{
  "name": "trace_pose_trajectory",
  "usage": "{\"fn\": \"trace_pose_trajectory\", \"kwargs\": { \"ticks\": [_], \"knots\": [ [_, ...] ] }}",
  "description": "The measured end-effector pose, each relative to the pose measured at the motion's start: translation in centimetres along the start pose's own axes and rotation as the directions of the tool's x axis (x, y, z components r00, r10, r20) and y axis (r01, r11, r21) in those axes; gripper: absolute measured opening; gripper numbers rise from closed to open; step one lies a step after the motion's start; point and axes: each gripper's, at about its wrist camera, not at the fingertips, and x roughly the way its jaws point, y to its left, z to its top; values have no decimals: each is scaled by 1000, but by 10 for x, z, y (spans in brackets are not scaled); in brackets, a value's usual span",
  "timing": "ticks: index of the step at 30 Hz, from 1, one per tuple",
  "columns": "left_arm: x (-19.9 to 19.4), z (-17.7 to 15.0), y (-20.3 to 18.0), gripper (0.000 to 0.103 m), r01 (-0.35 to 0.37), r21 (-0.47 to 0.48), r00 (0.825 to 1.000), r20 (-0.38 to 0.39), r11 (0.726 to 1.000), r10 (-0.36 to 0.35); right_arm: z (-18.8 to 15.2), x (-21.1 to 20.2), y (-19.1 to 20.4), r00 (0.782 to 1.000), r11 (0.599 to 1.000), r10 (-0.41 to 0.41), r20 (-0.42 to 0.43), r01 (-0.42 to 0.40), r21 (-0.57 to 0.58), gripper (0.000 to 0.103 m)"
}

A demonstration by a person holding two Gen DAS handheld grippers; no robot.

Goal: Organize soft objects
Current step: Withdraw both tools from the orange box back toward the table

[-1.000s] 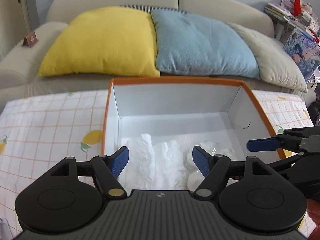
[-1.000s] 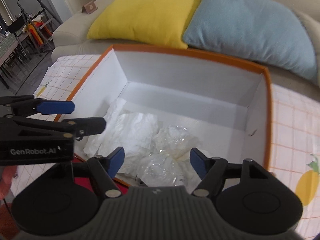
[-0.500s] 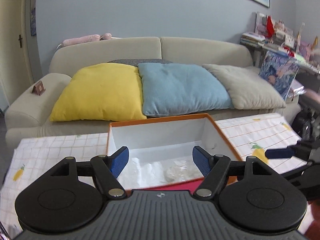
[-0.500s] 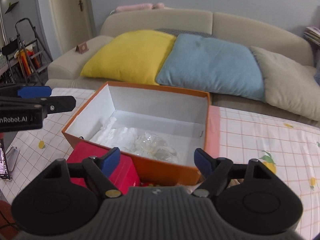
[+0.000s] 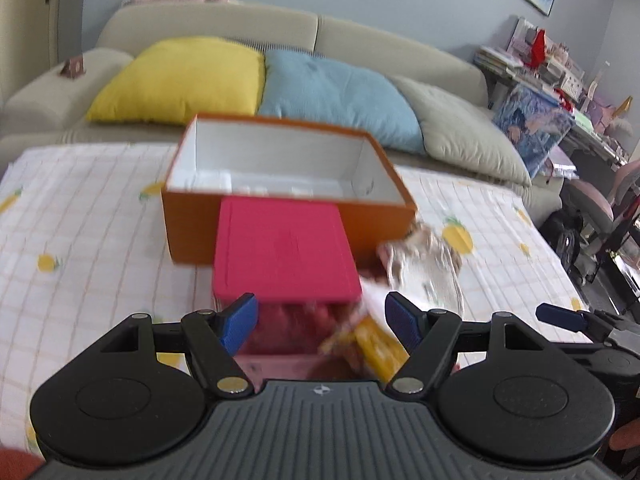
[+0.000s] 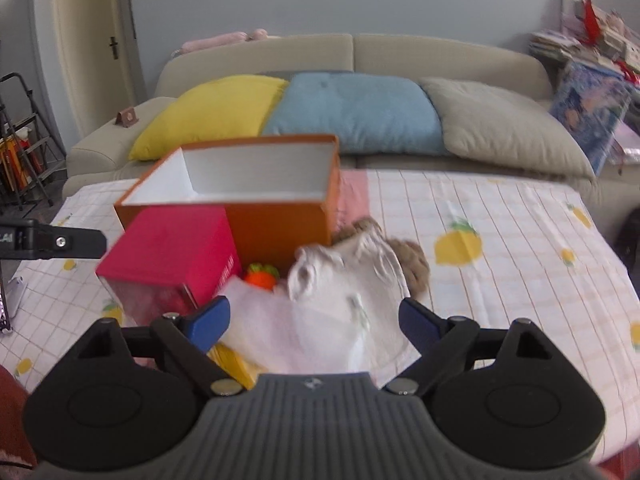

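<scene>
An orange box (image 5: 280, 224) with a white inside stands on the checked tablecloth (image 5: 80, 220). A red box (image 5: 284, 252) rests against its near side. My left gripper (image 5: 320, 320) hovers open just before the red box, holding nothing. In the right wrist view a heap of soft things lies beside the orange box (image 6: 276, 216): white crumpled cloth or film (image 6: 340, 304), a brown plush (image 6: 412, 264) and a small orange toy (image 6: 262, 276). My right gripper (image 6: 316, 320) hangs over this heap. Its jaws are opening and its pads touch nothing.
A sofa behind the table carries a yellow cushion (image 5: 180, 76), a blue one (image 5: 340, 92) and a beige one (image 5: 460, 136). A yellow packet (image 5: 376, 344) lies near the red box. Cluttered shelves (image 5: 540, 64) stand at the right. A folding ladder (image 6: 20, 140) is at the left.
Both grippers have drawn back from above the orange box to the near side of the table. The red box and the soft heap came into view. The right jaws spread wider.
</scene>
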Motion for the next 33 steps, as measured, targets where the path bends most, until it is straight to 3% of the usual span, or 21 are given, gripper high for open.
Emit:
{"fn": "trace_pose_trajectory", "kwargs": {
  "ticks": [4, 8, 23, 33],
  "knots": [
    [8, -28, -7, 85, 15, 8, 995, -95, 1000, -14, -24, -3, -5, 998, 1000, -23, -52, 24, 20, 89],
    [13, -43, -12, 84, 31, 10, 990, -139, 999, -29, -38, 0, -7, 991, 998, 1, -131, 7, 58, 90],
    [28, -52, -13, 79, 71, -39, 982, -175, 997, -77, -49, 16, 3, 982, 1000, 24, -187, -21, 16, 89],
    [48, -53, -16, 78, 71, -18, 973, -221, 997, -73, -53, 37, 3, 967, 998, 69, -246, -67, 15, 80]
  ]
}}
